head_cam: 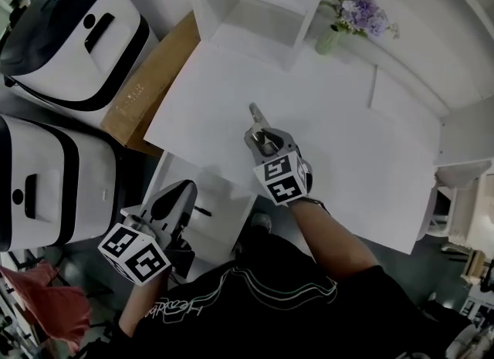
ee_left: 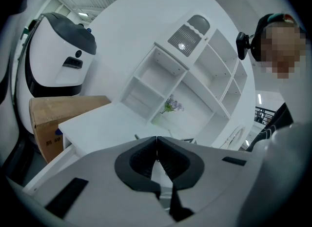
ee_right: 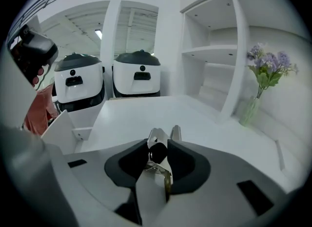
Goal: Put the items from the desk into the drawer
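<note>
The desk and shelf unit are white. The flowers are purple in a pale green vase. The cardboard box is brown. The two machines are white with black tops. The marker cube bears black-and-white squares. The metal clip is silver and black.

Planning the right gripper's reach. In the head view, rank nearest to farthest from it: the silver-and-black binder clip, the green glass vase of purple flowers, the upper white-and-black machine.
1. Silver-and-black binder clip: in the jaws of the right gripper.
2. Green glass vase of purple flowers: desk's back, right side.
3. Upper white-and-black machine: off the desk, far left.
</note>
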Motion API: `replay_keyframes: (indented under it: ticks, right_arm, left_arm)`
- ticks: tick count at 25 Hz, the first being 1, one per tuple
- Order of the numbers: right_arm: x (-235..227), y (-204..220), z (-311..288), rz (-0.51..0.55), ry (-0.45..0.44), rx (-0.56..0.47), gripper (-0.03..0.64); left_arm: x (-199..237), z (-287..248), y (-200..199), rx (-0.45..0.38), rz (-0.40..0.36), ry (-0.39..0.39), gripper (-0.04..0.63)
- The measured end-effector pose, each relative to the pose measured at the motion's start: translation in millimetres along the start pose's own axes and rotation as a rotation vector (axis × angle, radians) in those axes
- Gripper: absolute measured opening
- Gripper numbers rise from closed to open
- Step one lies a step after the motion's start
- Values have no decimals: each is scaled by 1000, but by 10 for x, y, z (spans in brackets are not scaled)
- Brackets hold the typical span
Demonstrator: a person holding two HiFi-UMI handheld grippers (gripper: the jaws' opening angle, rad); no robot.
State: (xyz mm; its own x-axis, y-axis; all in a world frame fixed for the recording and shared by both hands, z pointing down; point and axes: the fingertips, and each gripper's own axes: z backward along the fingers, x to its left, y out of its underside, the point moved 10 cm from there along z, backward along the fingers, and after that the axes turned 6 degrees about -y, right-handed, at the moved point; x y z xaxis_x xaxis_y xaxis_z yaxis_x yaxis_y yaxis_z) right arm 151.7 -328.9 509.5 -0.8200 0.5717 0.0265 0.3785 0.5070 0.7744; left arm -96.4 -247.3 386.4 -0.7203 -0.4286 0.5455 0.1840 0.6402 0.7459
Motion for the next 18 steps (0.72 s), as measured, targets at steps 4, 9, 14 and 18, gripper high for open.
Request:
replay_keyframes:
  ticks: [4,9,14,18]
  right_arm:
    - [-55,-6,68,-92,7,-28,106]
    - [-97,-46,165,-102,69,-40,69]
    - [-113,-68,230,-105,105,-34,48]
    - [-32,-84,401,-121,112,-52,44]
  left_arm:
    - [8,39,-6,-7,1,7,21]
    - [-5,141,25,-11,2,13,21]
    - [-48,263,50,-20,-5,23,21]
    - [-131,411,72,-29,-15,35,21]
